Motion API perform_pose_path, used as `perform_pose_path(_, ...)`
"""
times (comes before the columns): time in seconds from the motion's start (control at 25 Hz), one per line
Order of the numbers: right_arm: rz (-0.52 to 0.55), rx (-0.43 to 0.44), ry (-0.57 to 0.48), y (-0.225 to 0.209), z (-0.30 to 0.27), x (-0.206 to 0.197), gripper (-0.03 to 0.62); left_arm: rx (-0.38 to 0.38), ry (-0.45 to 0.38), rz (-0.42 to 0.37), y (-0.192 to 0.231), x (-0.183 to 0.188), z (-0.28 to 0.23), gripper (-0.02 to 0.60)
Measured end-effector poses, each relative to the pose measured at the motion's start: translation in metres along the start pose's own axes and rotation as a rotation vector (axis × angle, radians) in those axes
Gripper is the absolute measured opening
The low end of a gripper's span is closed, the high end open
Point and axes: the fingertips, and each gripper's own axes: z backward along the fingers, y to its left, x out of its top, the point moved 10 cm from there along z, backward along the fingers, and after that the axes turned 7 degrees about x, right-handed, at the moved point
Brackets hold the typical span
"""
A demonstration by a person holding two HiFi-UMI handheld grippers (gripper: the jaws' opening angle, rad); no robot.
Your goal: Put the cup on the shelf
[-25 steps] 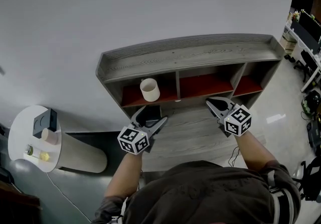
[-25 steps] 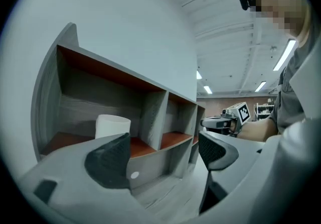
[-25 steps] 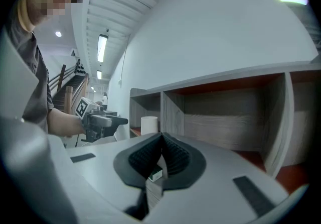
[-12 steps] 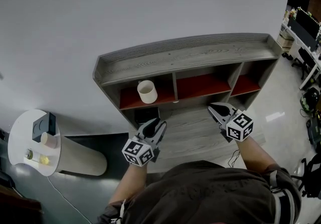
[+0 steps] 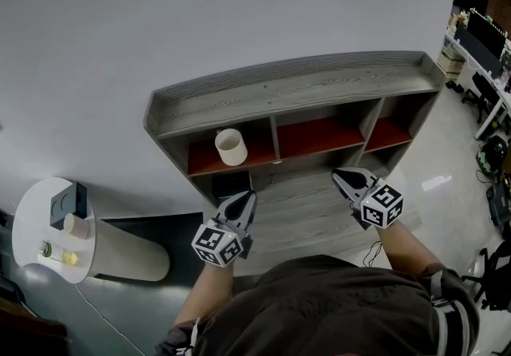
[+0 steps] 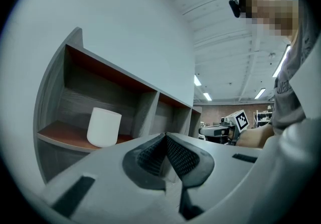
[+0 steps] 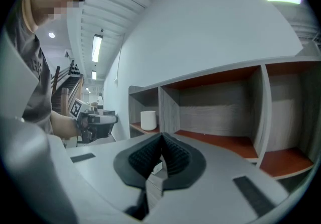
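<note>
The cup (image 5: 231,147) stood upright in the shelf's (image 5: 287,91) left compartment. Both the left gripper (image 5: 242,204) and right gripper (image 5: 348,179) hung before the shelf, jaws pressed together, holding nothing.

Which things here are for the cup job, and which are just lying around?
For the job: white cup, standing in the left compartment of the grey shelf; left gripper and right gripper, both jaws shut, empty.
Just lying about: round white side table with a black box and small bits on it.
</note>
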Motion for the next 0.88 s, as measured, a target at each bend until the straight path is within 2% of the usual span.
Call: perform_pose_path(0.88, 0.017, 0.021, 0.009, 0.0006, -0.0055, 0.0033, -0.008, 0.001, 0.009, 0.000, 0.0004, 0.0036, 0.0037, 0.005)
